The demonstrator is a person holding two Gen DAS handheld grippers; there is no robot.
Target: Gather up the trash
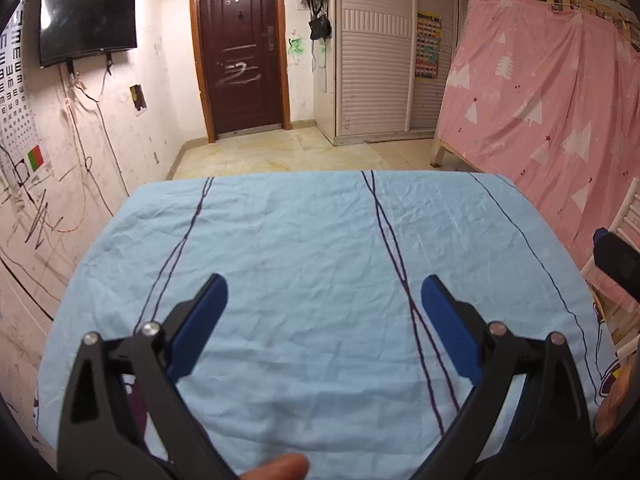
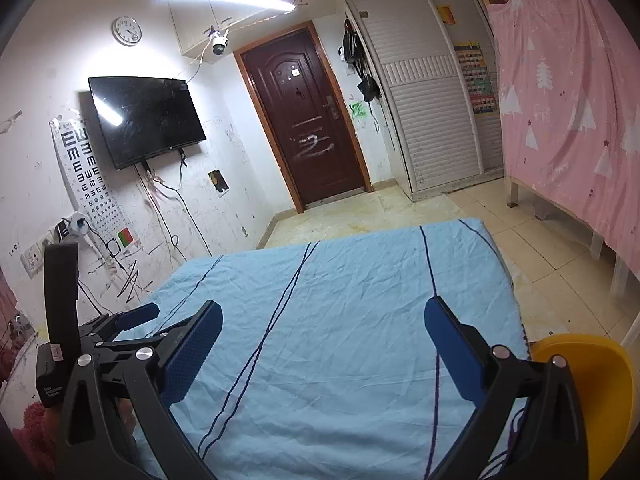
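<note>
My left tongs [image 1: 324, 292] and right tongs [image 2: 324, 316] both stand spread wide with nothing between the blue ribbed pads, angled down over a table draped in creased light-blue cloth [image 1: 320, 248] with thin dark lines. Bare tiled floor [image 2: 532, 240] lies past its far edge. A yellow plastic bin [image 2: 600, 392] sits at the table's right edge; no trash shows.
</note>
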